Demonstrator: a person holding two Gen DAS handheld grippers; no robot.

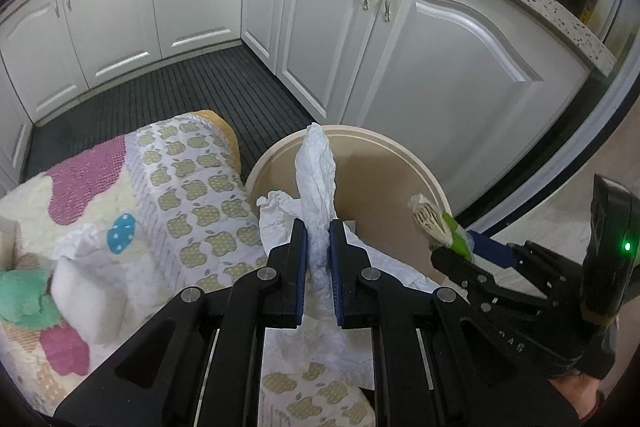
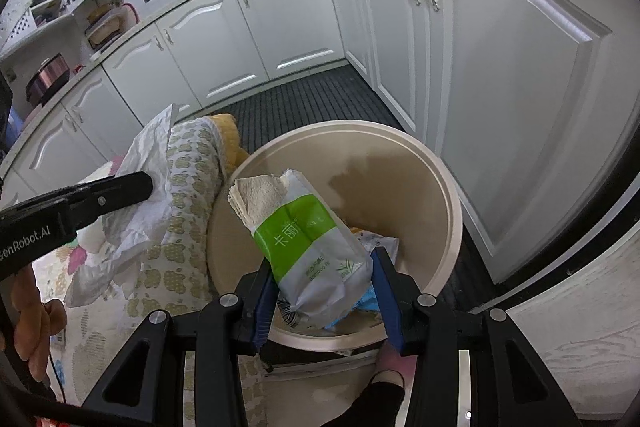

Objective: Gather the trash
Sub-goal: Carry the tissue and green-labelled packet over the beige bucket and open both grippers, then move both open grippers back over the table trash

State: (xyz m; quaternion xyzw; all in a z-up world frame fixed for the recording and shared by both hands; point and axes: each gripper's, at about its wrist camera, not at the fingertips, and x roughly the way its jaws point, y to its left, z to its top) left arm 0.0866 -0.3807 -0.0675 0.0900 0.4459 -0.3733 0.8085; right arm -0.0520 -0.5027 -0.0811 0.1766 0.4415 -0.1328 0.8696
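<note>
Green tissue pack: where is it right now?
The green tissue pack sits between the right gripper fingers, held over the open beige bin; the left wrist view shows it at right, beside the left gripper.

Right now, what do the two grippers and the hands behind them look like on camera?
Both are matte black linkage frames with silver pivot pins and blue finger pads. The left gripper carries white lettering ending "enRobot.AI" along its side; a bare hand grips its handle. The right gripper has a black rear housing with a lit green LED.
</note>
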